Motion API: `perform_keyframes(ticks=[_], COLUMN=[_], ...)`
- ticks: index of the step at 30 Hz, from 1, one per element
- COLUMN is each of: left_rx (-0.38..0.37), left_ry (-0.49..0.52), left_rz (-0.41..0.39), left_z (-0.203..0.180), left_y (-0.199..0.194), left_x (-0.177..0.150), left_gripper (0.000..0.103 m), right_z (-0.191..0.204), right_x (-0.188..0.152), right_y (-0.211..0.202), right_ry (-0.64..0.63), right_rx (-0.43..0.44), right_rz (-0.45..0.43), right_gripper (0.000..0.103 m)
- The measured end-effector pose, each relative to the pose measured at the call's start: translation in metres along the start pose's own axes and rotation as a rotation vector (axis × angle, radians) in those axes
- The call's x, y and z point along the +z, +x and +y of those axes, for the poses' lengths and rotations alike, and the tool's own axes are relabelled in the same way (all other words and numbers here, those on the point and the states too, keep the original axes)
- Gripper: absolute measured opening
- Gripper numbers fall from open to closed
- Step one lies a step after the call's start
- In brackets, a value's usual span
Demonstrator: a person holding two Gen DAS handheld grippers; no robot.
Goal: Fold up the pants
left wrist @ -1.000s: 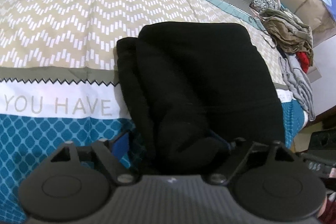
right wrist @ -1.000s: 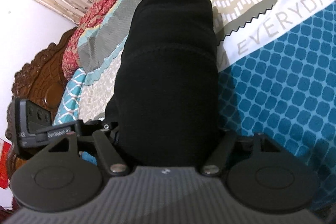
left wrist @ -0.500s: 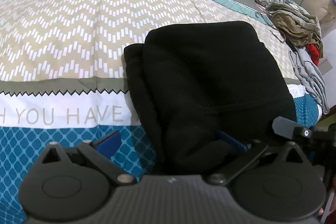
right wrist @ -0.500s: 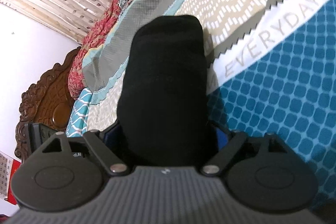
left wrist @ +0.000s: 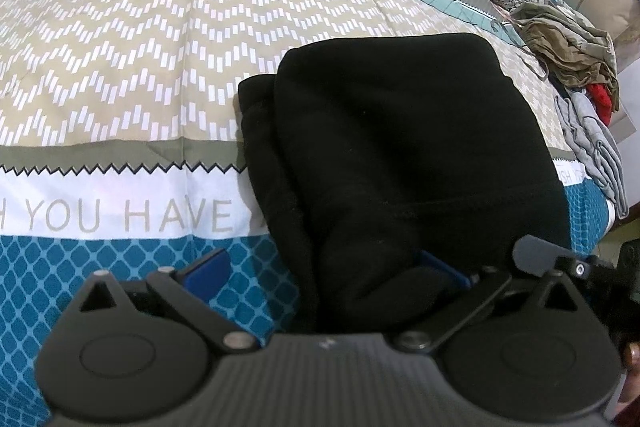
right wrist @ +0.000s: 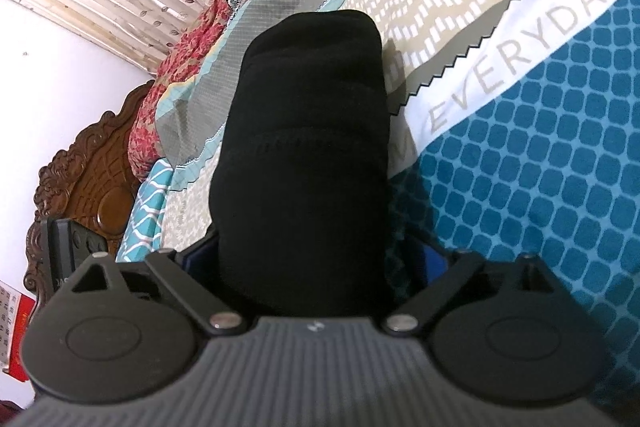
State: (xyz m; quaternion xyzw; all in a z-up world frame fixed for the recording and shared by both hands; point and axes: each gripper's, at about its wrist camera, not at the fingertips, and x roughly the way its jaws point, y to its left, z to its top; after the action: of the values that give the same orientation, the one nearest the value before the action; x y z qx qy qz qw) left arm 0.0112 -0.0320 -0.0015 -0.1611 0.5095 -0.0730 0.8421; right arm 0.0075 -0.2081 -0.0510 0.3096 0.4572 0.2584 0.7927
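My left tongs [left wrist: 324, 267] point steeply down, jaws spread as wide as they go after having just been opening. One blue pad [left wrist: 206, 269] stands clear on the left; the other pad [left wrist: 442, 269] sits half tucked in black cloth that lies between the jaws, unpressed. My right tongs [right wrist: 310, 259] tilt down more gently, their jaws just opened too, blue pads [right wrist: 434, 259] standing off either side of the cloth between them.
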Motion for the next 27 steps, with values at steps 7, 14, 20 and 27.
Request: perform_keyframes(ticks=[7, 14, 20, 27], left_rx=[-0.006, -0.008, -0.007, -0.005], left_ry=[-0.013, -0.016, -0.018, -0.022], left_rz=[0.009, 0.011, 0.011, 0.016], left_z=[0.002, 0.004, 0.005, 0.005], left_y=[0.000, 0.000, -0.001, 0.001], left_x=[-0.003, -0.004, -0.006, -0.005], left_gripper=[0.103, 0.103, 0.103, 0.103], right_z=[0.005, 0.005, 0.004, 0.010], right_x=[-0.001, 0.001, 0.011, 0.016], right_y=[0.006, 0.006, 0.004, 0.007], right_ry=[-0.037, -0.025, 0.004, -0.060], right_rx=[0.010, 0.014, -0.004, -0.039], right_rz=[0.007, 0.005, 0.039, 0.039], right_gripper=[0.103, 0.103, 0.101, 0.100])
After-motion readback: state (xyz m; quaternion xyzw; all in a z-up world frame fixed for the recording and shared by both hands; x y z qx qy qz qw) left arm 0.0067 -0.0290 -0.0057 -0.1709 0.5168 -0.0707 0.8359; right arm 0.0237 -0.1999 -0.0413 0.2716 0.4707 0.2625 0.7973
